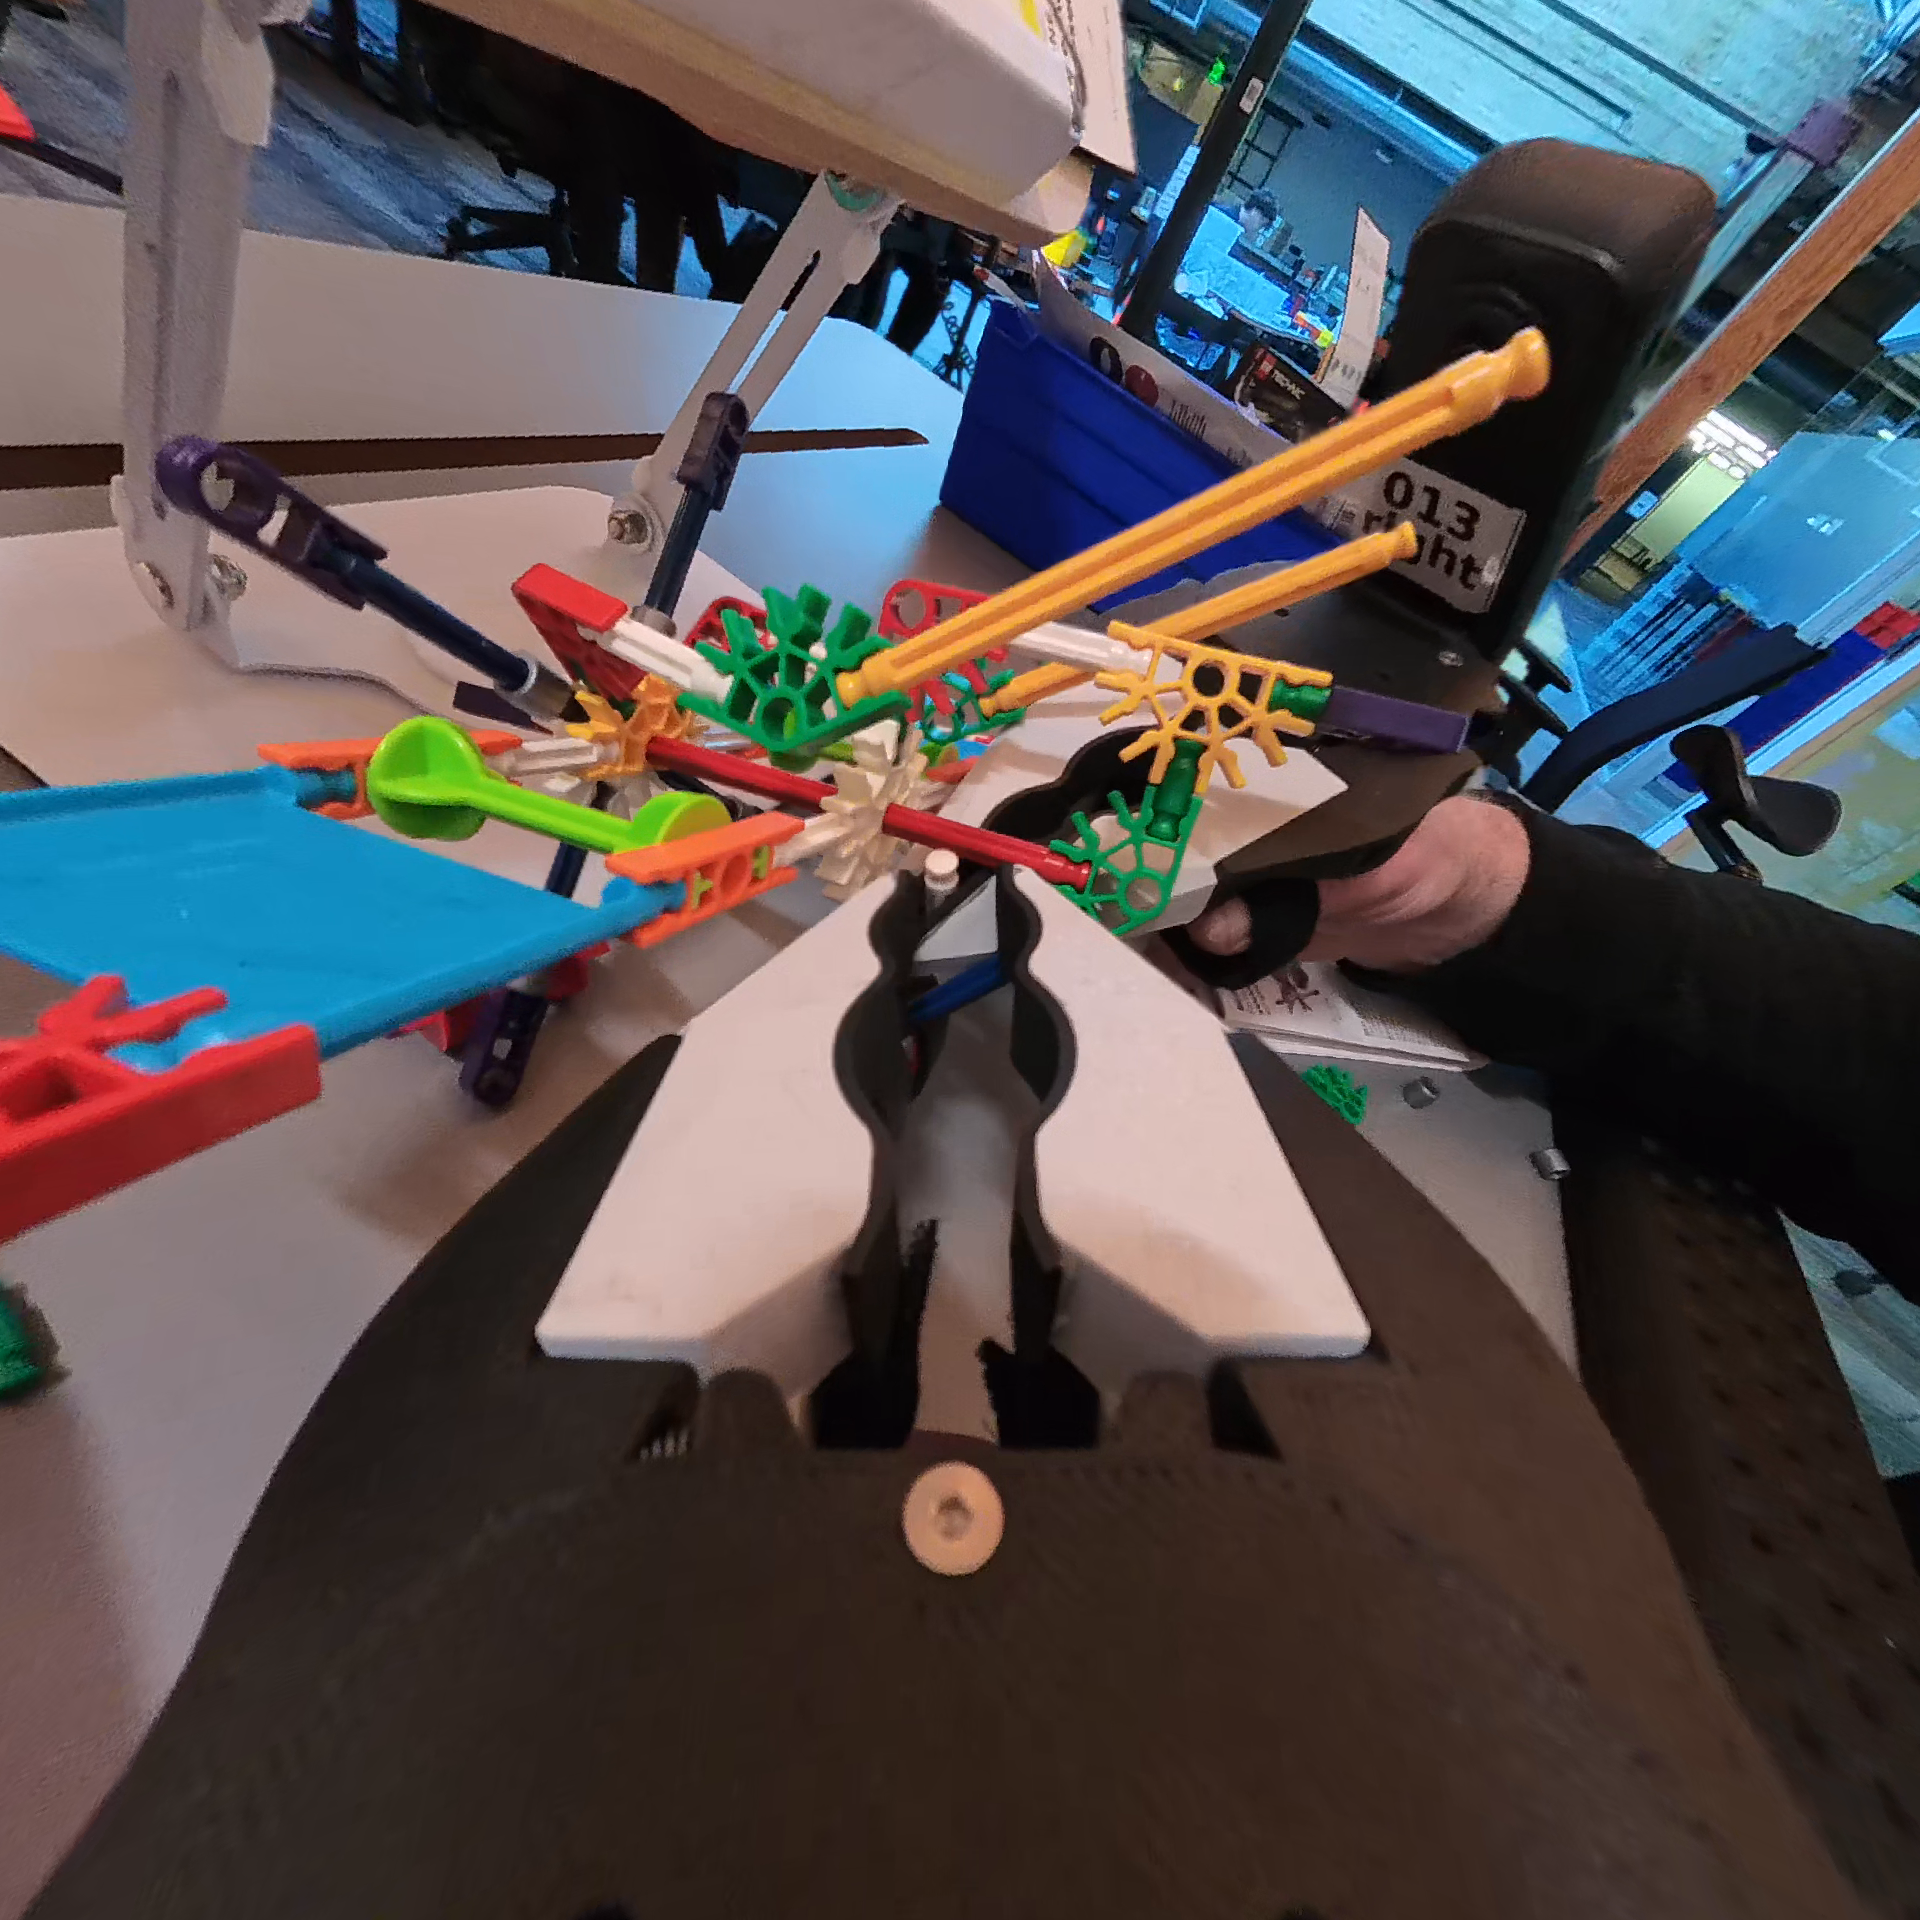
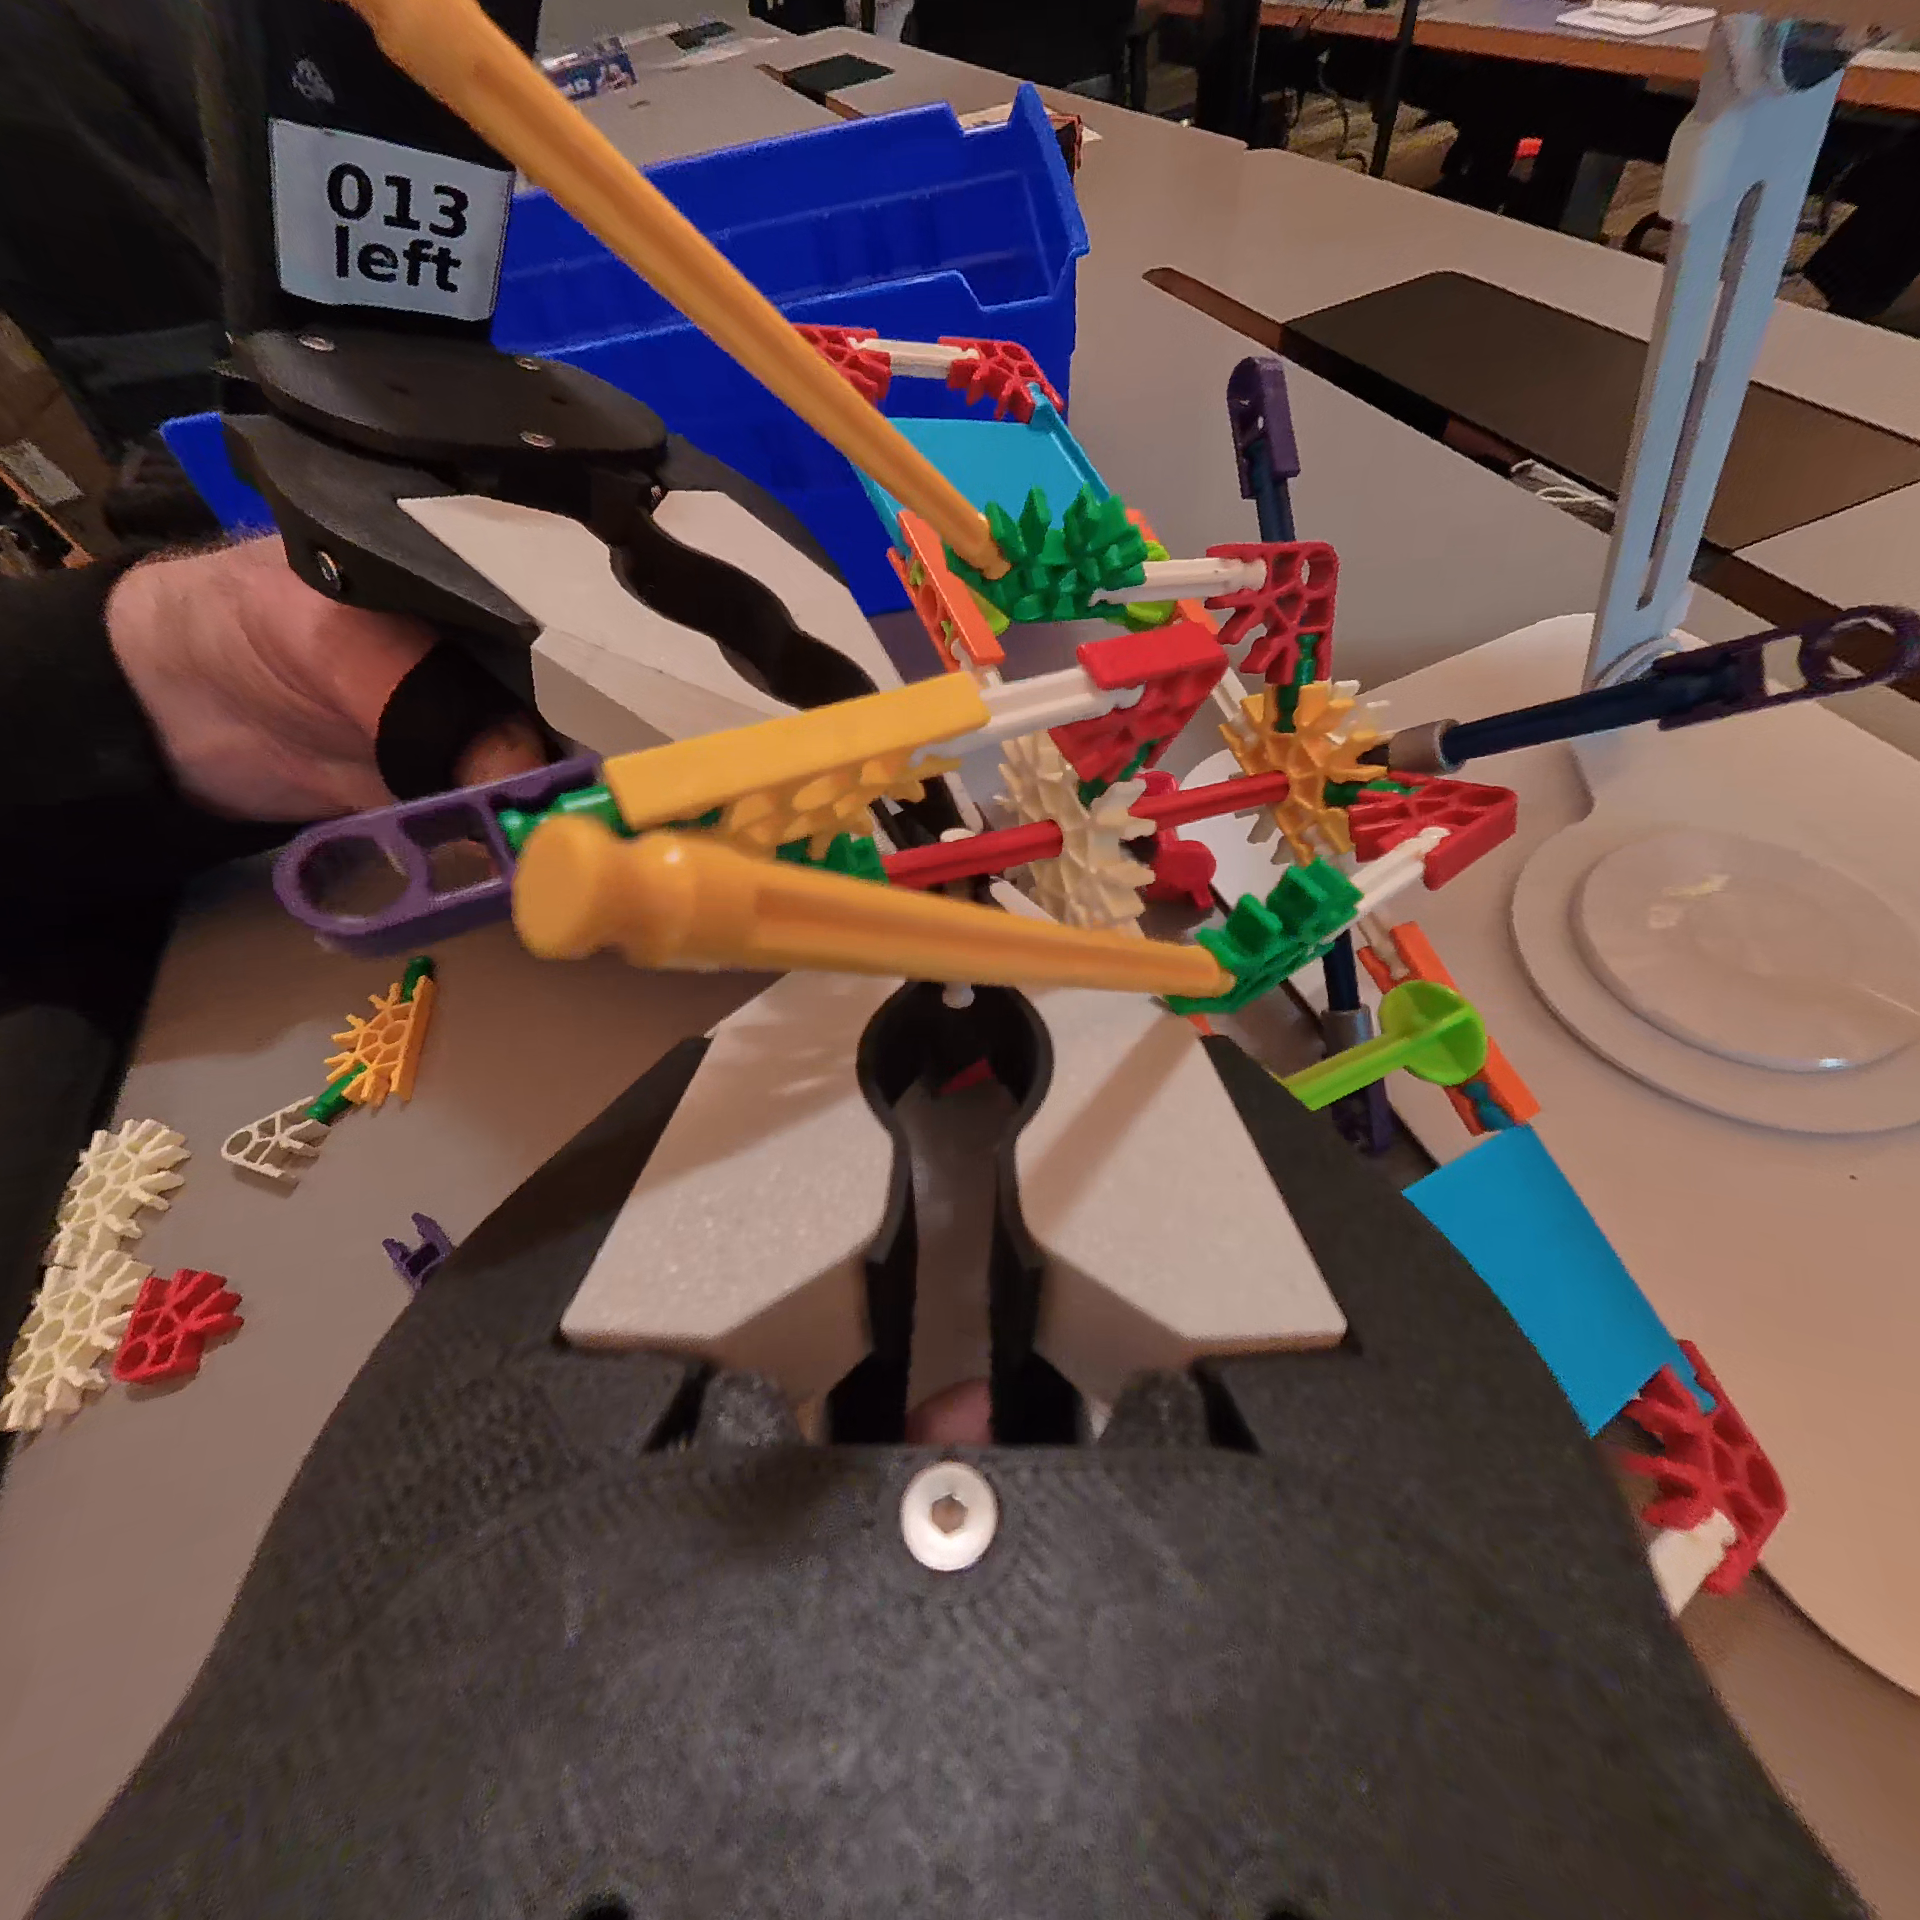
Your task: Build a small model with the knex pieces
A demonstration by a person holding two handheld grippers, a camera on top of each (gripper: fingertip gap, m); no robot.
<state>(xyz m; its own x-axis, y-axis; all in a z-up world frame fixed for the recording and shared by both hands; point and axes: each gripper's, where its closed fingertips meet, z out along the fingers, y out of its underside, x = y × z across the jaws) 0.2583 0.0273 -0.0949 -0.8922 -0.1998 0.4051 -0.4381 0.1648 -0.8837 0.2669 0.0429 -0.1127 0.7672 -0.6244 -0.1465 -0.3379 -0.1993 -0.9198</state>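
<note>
A toy model of plastic rods and connectors [image 1: 862, 800] hangs above the table between both grippers. It has long yellow rods [image 1: 1195, 520], green, red, yellow and white snowflake connectors, a red rod, purple pieces and light blue panels [image 1: 260, 914]. My left gripper [image 1: 951, 894] is shut on a thin white rod end at the model's near side. It also shows in the right wrist view [image 2: 831, 675]. My right gripper [image 2: 956, 1003] is shut on a small white rod end under the model [image 2: 1081, 831]. It shows in the left wrist view [image 1: 1049, 821], held by a hand [image 1: 1382, 894].
A blue bin [image 2: 831, 239] stands behind the model. A white stand with a round base [image 2: 1714, 935] is to the right in the right wrist view. Loose white, red, yellow and purple connectors [image 2: 104, 1299] lie on the table [image 2: 260, 1507]. A paper booklet [image 1: 1340, 1023] lies under the hand.
</note>
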